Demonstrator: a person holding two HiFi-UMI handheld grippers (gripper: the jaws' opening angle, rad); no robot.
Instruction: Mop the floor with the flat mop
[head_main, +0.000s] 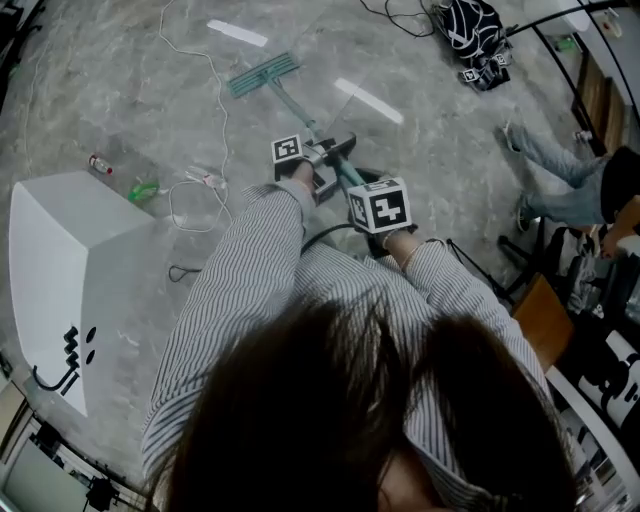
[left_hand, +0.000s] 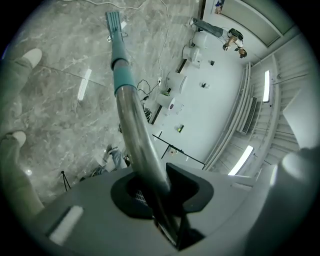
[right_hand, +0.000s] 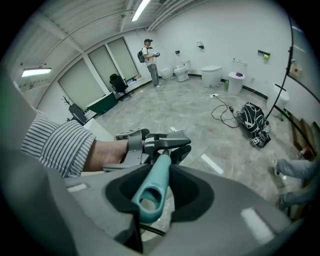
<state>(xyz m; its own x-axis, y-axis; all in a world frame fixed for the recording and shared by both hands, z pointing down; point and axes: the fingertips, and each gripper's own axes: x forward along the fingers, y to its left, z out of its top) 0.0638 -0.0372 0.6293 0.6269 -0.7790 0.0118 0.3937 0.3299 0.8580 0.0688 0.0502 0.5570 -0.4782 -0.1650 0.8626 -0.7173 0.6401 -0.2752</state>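
Note:
The flat mop has a teal head (head_main: 262, 74) lying on the grey marble floor at the far end of its pole (head_main: 292, 108). My left gripper (head_main: 322, 156) is shut on the pole, lower down than the right. In the left gripper view the metal pole (left_hand: 136, 135) runs out from between the jaws to a teal sleeve (left_hand: 122, 75) and the mop head (left_hand: 114, 22). My right gripper (head_main: 378, 208) is shut on the teal handle end (right_hand: 151, 190), which has a hanging hole. The left gripper (right_hand: 157, 144) shows just ahead of it on the pole.
A white cabinet (head_main: 70, 262) stands at the left, with a bottle (head_main: 100, 163), a green item (head_main: 143, 190) and a white cable (head_main: 198, 186) beside it. A black-and-white backpack (head_main: 470, 26) lies far right. A seated person's legs (head_main: 560, 172) are at the right. Toilets (right_hand: 212, 74) line the far wall.

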